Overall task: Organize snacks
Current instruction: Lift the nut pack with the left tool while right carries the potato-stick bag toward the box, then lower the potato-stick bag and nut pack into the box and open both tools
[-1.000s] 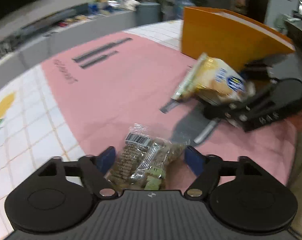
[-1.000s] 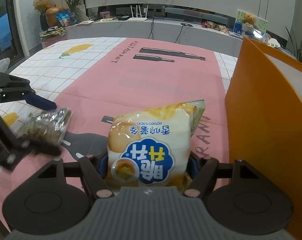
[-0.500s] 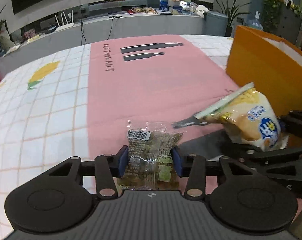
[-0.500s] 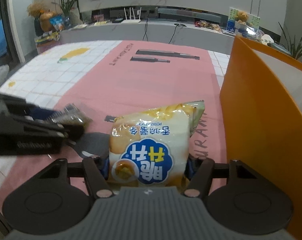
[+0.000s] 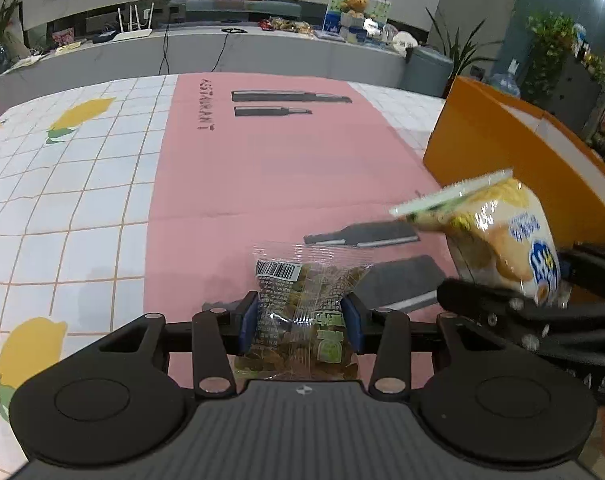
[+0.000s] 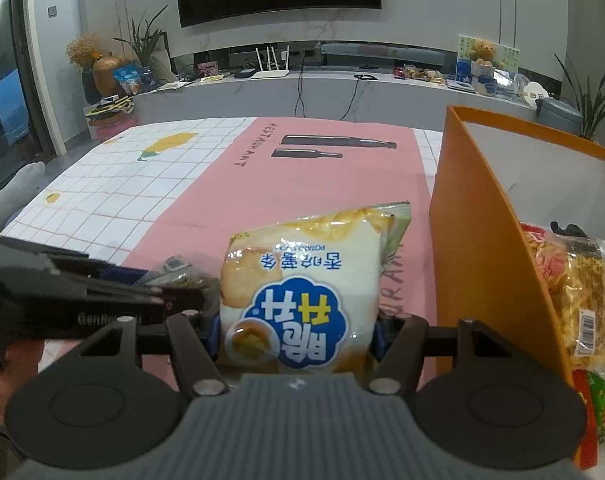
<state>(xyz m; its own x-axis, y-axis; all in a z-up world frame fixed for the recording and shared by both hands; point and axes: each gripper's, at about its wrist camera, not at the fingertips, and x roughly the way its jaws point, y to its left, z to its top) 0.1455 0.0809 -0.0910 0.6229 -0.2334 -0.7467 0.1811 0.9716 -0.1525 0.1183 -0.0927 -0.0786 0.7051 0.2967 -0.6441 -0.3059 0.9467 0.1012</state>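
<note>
The jaws of the left gripper [image 5: 300, 322] have just been closing and now clamp a clear snack packet [image 5: 302, 304] squarely between the blue pads, its barcode end jutting forward above the pink tablecloth [image 5: 262, 184]. The right gripper [image 6: 296, 330] pinches the lower half of a potato stick bag [image 6: 302, 280], lifted just beside the orange box [image 6: 482, 240].
</note>
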